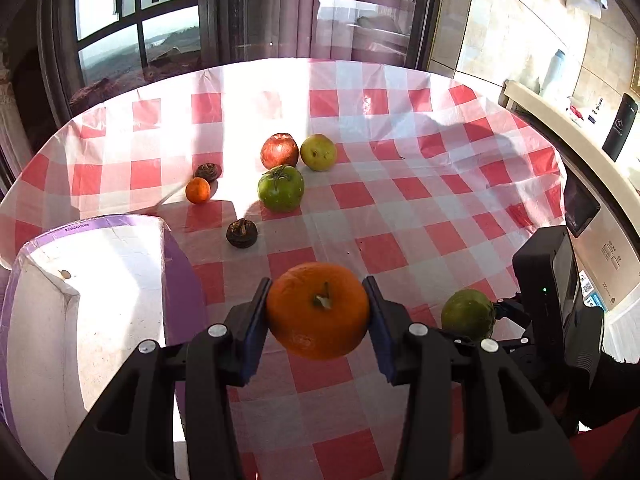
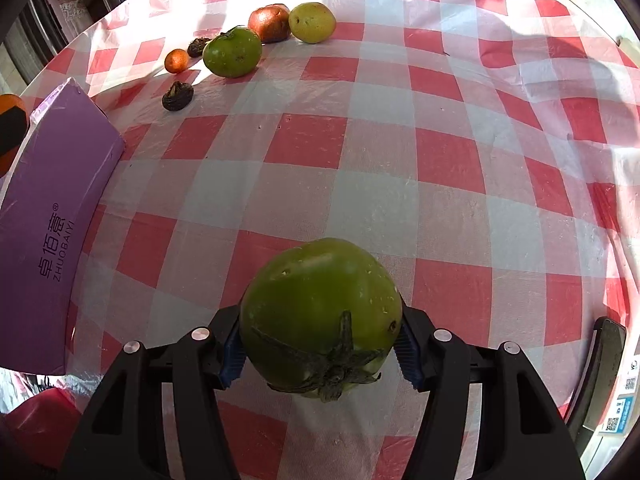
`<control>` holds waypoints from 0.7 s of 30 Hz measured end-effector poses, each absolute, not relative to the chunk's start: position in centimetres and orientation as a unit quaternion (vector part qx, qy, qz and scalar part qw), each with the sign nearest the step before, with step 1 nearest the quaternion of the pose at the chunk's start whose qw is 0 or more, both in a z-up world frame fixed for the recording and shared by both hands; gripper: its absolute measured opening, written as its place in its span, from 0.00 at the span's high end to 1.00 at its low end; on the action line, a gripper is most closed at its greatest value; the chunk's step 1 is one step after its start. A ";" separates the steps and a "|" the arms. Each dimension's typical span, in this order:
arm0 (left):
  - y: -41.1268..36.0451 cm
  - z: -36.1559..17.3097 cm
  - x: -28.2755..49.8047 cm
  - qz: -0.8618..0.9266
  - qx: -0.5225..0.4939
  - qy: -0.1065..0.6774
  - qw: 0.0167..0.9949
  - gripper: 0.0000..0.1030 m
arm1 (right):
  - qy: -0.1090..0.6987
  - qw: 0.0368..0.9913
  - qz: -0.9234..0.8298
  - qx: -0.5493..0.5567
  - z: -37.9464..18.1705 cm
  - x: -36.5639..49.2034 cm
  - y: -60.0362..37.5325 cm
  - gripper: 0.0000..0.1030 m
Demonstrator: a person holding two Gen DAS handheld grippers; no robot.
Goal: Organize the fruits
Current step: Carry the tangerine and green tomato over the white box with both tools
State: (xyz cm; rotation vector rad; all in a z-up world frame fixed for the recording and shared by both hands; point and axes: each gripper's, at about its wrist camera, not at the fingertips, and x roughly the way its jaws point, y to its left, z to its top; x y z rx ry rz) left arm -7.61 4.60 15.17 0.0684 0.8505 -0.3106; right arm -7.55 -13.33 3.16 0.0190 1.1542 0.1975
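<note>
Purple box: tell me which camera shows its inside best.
The left wrist view. It looks down into the open purple box, showing its white interior walls and floor, which look bare. The right wrist view shows only the box's purple outer side with printed lettering, nothing of the inside.

Red-white checked tablecloth [image 2: 400, 200], purple box [image 2: 56, 208]

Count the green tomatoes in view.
2. One green tomato is clamped in the right gripper; the other sits on the tablecloth beside the red apple. None look hidden.
</note>
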 end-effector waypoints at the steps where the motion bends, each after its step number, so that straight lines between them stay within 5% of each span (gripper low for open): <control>1: 5.1 15.5 -7.7 -0.151 0.029 0.407 0.901 0.56 | 0.541 0.836 0.091 0.012 3.6 -7.7 -13.1 0.42; 15: 18.6 16.6 -8.2 -0.060 -0.063 0.399 0.913 0.56 | 0.461 0.866 0.188 0.049 13.5 -8.0 -2.4 0.42; 21: 25.9 14.5 -6.8 -0.001 -0.089 0.443 0.892 0.56 | 0.408 0.859 0.307 -0.034 18.5 -8.7 7.5 0.42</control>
